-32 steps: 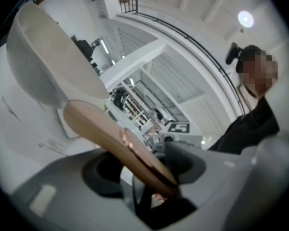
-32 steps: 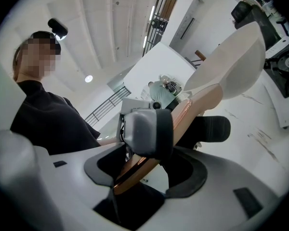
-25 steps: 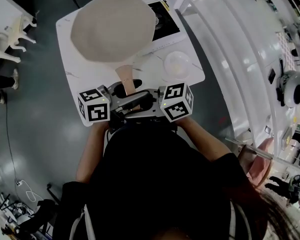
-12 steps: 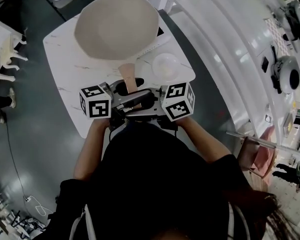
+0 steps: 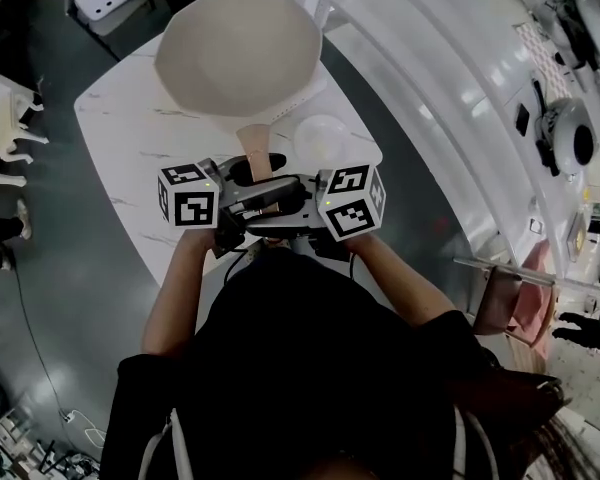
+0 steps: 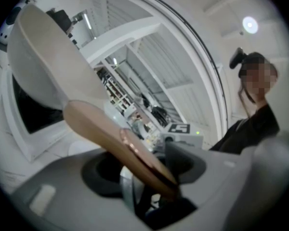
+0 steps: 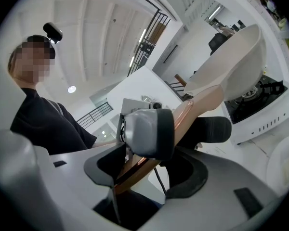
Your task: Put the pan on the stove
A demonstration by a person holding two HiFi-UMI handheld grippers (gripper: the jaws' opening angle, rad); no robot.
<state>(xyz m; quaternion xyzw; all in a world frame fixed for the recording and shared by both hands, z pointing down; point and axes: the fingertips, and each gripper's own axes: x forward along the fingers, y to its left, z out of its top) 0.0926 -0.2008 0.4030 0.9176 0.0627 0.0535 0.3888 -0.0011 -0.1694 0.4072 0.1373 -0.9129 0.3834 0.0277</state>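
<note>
Pan [image 5: 238, 58] up in the air and tilted, bowl out ahead of both claws, carried by the long pinkish handle [image 5: 255, 146] alone. Left claw [image 6: 156, 174] clamped wide across that handle near its tail end. Right claw [image 7: 179, 129] pinching the same handle just beside it, from the opposite side. Beneath the bowl and beyond the claw tips, stove [image 7: 260, 102], black burner top in a white casing, at the far end of the white desk [image 5: 130, 138]. Not touched by the pan as far as can be judged, given the plain slant of the base. Small white dish [image 5: 320, 136] on the desk just ahead and to the right of the right claw, near the stove. Judged to be the carry-and-place step, well along: pick-up done, set-down not yet. Next, probably: level the base, centre the bowl over the burner, lower gently until seated flat on the supports, and only then spread both claws. Worth minding the weight of a big bowl far out from the grip, hence a firm two-claw hold all the way down. Worth keeping clear of the dish during the descent as well.
</note>
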